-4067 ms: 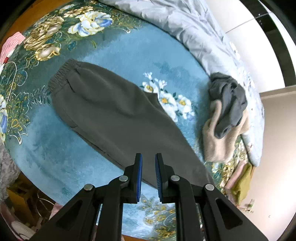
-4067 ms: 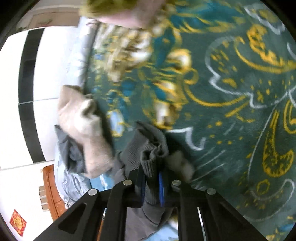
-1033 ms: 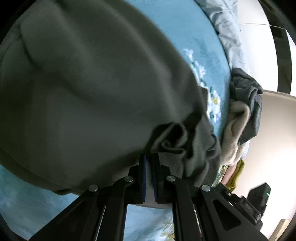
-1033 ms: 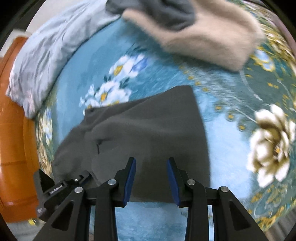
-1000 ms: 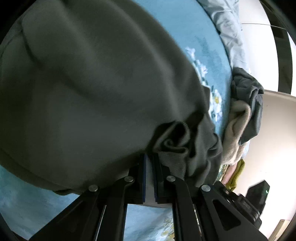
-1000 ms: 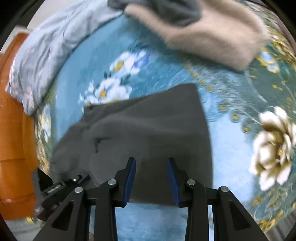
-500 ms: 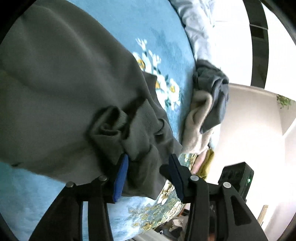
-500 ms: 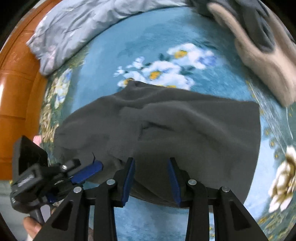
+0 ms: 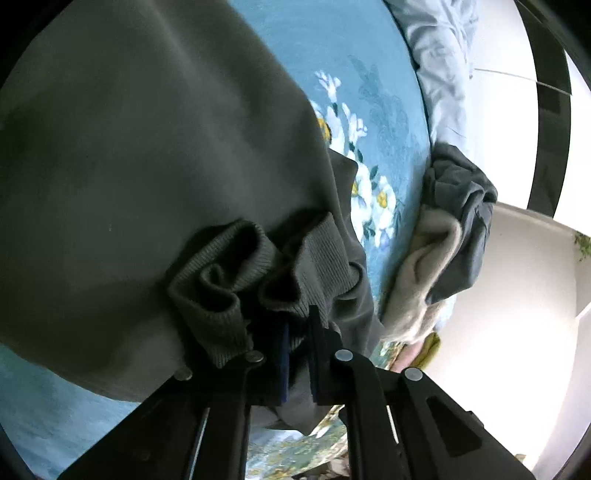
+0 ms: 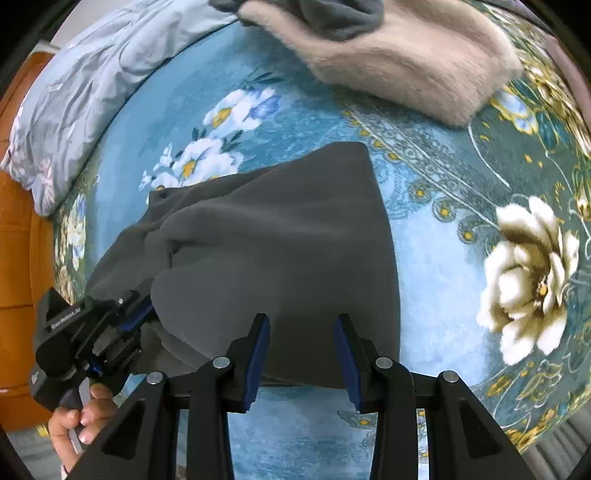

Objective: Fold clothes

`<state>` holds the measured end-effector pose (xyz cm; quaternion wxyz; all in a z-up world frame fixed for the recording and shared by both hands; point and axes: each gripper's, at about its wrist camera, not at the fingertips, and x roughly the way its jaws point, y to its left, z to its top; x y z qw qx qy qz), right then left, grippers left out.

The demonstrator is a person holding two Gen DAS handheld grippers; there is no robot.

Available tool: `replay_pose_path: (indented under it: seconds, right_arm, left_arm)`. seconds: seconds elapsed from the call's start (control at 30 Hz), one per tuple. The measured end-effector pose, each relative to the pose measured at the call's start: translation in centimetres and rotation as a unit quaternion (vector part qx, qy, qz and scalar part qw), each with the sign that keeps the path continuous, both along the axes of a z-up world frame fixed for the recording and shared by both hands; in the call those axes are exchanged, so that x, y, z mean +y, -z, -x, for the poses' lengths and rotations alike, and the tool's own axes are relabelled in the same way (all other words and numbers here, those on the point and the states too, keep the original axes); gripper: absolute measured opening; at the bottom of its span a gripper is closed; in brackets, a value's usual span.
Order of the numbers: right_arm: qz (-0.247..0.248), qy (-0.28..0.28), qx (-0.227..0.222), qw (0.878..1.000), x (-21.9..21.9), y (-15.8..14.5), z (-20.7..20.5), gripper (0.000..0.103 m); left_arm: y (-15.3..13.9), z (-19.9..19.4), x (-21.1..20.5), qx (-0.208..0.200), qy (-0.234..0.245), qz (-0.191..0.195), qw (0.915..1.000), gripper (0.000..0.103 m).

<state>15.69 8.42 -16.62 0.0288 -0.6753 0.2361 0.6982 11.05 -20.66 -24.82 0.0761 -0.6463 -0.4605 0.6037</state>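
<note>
Dark grey sweatpants (image 10: 280, 240) lie folded over on the blue flowered bedspread (image 10: 436, 266). They fill most of the left wrist view (image 9: 147, 166), with their ribbed cuffs (image 9: 236, 266) bunched at my fingertips. My left gripper (image 9: 297, 334) is shut on the ribbed cuffs. It also shows in the right wrist view (image 10: 142, 312) at the pants' left edge. My right gripper (image 10: 301, 350) is open and empty, just above the near edge of the pants.
A beige fuzzy sweater (image 10: 406, 55) with a dark grey garment (image 10: 332, 14) on it lies at the far side, also seen in the left wrist view (image 9: 428, 266). A pale blue duvet (image 10: 92, 70) is bunched at the back left. An orange wooden headboard (image 10: 18, 258) stands on the left.
My left gripper was open around the cuffs half a second ago and has now closed on them. My right gripper stays open and has moved nearer the pants' right part.
</note>
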Motion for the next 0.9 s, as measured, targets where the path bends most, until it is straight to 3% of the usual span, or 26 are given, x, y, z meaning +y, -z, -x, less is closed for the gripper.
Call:
replay_pose_path:
  seconds: [0.13, 0.23, 0.4, 0.5, 0.67, 0.77, 0.83, 0.9]
  right_arm:
    - [0.009, -0.002, 0.014, 1.0, -0.2, -0.3, 0.3, 0.04]
    - [0.009, -0.014, 0.021, 1.0, -0.6, -0.1, 0.8, 0.04]
    - [0.003, -0.016, -0.009, 1.0, -0.5, 2.7, 1.2, 0.04]
    - [0.012, 0.004, -0.03, 0.999, 0.0, 5.0, 0.9, 0.04]
    - [-0.001, 0.002, -0.044, 0.999, -0.4, 5.9, 1.4, 0.04]
    - [-0.019, -0.013, -0.059, 0.998, -1.2, 5.1, 2.0, 0.04]
    - [-0.028, -0.024, -0.065, 0.997, -1.8, 4.2, 2.3, 0.041]
    - [-0.027, -0.035, -0.057, 0.997, -2.6, 3.0, 2.4, 0.041]
  left_arm:
    - [-2.9, -1.0, -1.0, 0.042, -0.014, -0.012, 0.9989, 0.004]
    - [-3.7, -2.3, -1.7, 0.047, -0.005, 0.013, 0.9988, 0.004]
    - [1.2, -3.8, -2.9, -0.017, -0.03, 0.015, 0.9993, 0.005]
    - [2.0, -3.8, -2.5, -0.013, -0.022, 0.023, 0.9994, 0.005]
    - [2.3, -3.6, -2.3, -0.023, -0.016, 0.024, 0.9993, 0.007]
    - [1.2, -3.6, -3.6, -0.024, -0.013, 0.006, 0.9996, 0.007]
    - [-0.6, -3.9, -4.6, -0.002, -0.011, -0.008, 0.9999, 0.008]
    - [-3.2, -4.6, -6.5, 0.036, -0.016, -0.016, 0.9991, 0.018]
